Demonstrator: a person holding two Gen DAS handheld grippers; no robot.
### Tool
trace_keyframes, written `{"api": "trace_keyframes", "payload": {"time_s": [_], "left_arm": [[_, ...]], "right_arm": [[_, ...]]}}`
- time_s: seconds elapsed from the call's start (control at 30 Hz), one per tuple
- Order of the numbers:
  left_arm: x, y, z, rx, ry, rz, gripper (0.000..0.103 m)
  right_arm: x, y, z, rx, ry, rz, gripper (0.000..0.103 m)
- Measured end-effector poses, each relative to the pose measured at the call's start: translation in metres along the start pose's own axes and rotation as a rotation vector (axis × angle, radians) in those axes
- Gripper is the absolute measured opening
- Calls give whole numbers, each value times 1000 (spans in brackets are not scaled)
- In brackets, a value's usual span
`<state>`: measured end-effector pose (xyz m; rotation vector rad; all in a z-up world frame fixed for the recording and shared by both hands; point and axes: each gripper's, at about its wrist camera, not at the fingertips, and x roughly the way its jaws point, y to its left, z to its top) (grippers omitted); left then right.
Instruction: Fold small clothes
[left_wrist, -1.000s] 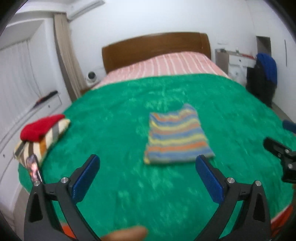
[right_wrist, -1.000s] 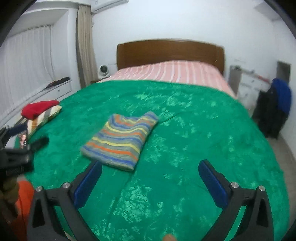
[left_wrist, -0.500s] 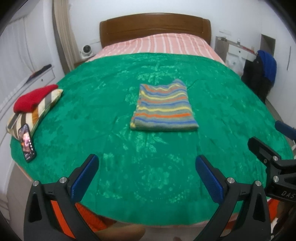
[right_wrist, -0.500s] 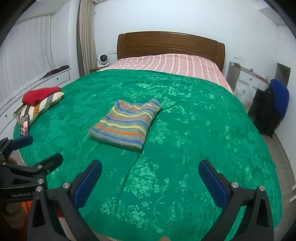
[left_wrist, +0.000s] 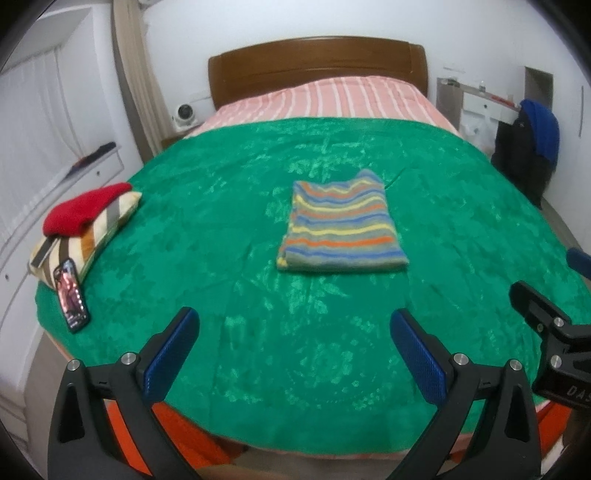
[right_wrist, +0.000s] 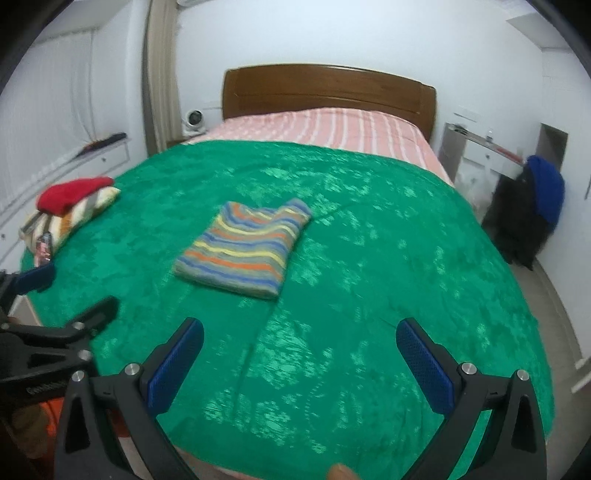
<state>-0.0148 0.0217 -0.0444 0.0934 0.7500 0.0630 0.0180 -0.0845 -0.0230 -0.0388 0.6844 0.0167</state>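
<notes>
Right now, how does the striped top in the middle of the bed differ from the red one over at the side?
The striped top has many-coloured bands; the red garment is plain red. The striped top lies straight on the green blanket mid-bed; the red garment sits on a striped cushion at the bed's edge. Both are folded, and neither gripper touches them.

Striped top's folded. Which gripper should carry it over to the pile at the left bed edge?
Left, probably. The left gripper sits squarely facing the folded striped top, and the red-topped pile lies on its side. The right gripper sees the top off to its left, farther from the pile. Both are open and empty.
</notes>
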Motion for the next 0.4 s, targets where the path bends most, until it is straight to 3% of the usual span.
{"api": "trace_keyframes", "payload": {"time_s": [0.27,0.4], "left_arm": [[-1,-3,-4,-10,-6,-44,103],[-4,-7,-4,3,-28,-29,103]], "right_arm": [[3,-4,-2,10,16,-23,103],[4,-1,-3,4,21,-14,103]]}}
